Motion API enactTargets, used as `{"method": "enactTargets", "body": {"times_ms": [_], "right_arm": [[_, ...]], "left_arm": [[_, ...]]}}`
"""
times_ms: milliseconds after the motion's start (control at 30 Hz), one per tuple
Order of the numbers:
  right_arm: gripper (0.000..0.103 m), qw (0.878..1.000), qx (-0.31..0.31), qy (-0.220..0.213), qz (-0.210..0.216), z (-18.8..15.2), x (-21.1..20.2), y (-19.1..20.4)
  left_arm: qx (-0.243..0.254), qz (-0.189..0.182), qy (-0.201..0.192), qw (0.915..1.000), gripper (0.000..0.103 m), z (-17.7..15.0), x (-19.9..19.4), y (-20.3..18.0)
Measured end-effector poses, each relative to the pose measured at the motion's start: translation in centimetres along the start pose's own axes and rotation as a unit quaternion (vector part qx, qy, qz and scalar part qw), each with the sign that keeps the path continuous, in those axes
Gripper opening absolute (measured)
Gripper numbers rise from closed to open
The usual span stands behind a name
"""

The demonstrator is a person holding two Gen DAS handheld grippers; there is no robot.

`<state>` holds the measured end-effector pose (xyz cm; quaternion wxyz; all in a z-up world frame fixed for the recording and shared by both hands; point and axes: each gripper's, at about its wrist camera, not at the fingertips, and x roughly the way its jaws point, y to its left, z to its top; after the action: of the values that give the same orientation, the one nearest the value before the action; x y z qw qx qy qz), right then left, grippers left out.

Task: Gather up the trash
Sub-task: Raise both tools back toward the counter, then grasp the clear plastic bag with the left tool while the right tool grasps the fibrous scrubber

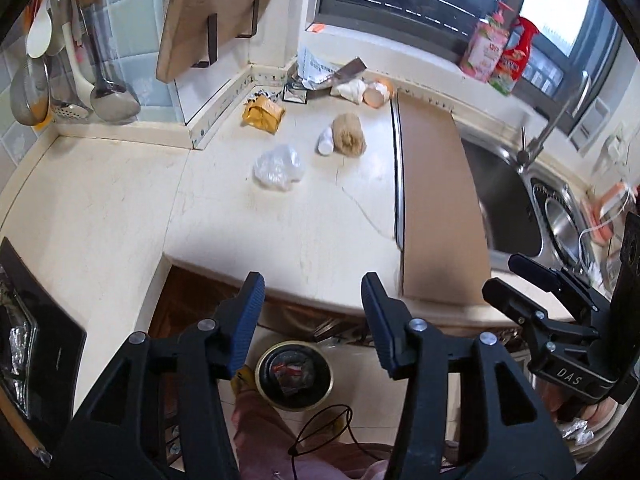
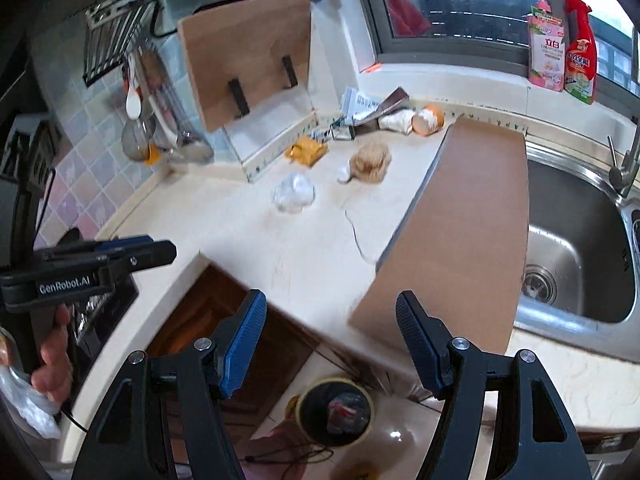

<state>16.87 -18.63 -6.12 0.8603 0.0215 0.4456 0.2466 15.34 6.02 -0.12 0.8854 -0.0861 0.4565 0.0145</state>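
Trash lies scattered at the back of the cream counter (image 1: 100, 216): a crumpled clear plastic bag (image 1: 278, 166) (image 2: 293, 192), a brown paper wad (image 1: 349, 135) (image 2: 370, 161), a yellow wrapper (image 1: 262, 114) (image 2: 306, 151), an eggshell (image 1: 378, 92) (image 2: 429, 119) and printed wrappers (image 1: 316, 70) in the corner. A round bin (image 1: 297, 407) (image 2: 340, 442) holding dark trash stands on the floor below the counter's edge. My left gripper (image 1: 312, 284) hangs open over the bin, nothing between its pads. My right gripper (image 2: 330, 300) is open and empty too, beside the left gripper (image 2: 160, 248).
A brown board (image 1: 436, 208) (image 2: 460, 220) covers the left part of the steel sink (image 2: 572, 248). A black stove (image 1: 36, 340) is at the left. Utensils (image 1: 108, 92) hang on the tiled wall, a wooden board (image 2: 244, 68) leans there, and bottles (image 2: 560, 52) stand on the sill.
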Motion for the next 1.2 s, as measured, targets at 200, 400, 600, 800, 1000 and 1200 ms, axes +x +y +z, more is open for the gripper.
{"method": "enactTargets", "body": {"times_ms": [200,400,600,800,1000,1200], "right_arm": [[0.069,1.0,0.01,-0.009,-0.008,5.0,0.9,-0.5],[0.069,0.999,0.03,-0.009,-0.02,10.9,4.0,-1.0],[0.069,0.996,0.083,0.01,-0.026,16.2,9.8,-2.7],[0.069,0.989,0.138,0.039,-0.03,19.9,17.2,-4.7],[0.069,0.981,0.172,0.075,-0.051,22.2,25.0,-6.6],[0.068,0.97,0.213,0.103,-0.058,22.6,30.8,-8.7]], "left_arm": [[-0.019,-0.017,0.007,0.9997,0.047,4.0,2.4,1.1],[-0.04,-0.032,0.031,0.9982,0.047,8.9,7.2,3.2],[-0.035,-0.031,0.051,0.9976,0.047,13.4,12.7,5.1],[-0.026,-0.022,0.088,0.9956,0.047,16.6,19.5,6.0],[-0.035,-0.029,0.135,0.9897,0.047,17.2,25.2,7.0],[-0.037,-0.041,0.158,0.986,0.047,17.1,28.1,7.3]]}}
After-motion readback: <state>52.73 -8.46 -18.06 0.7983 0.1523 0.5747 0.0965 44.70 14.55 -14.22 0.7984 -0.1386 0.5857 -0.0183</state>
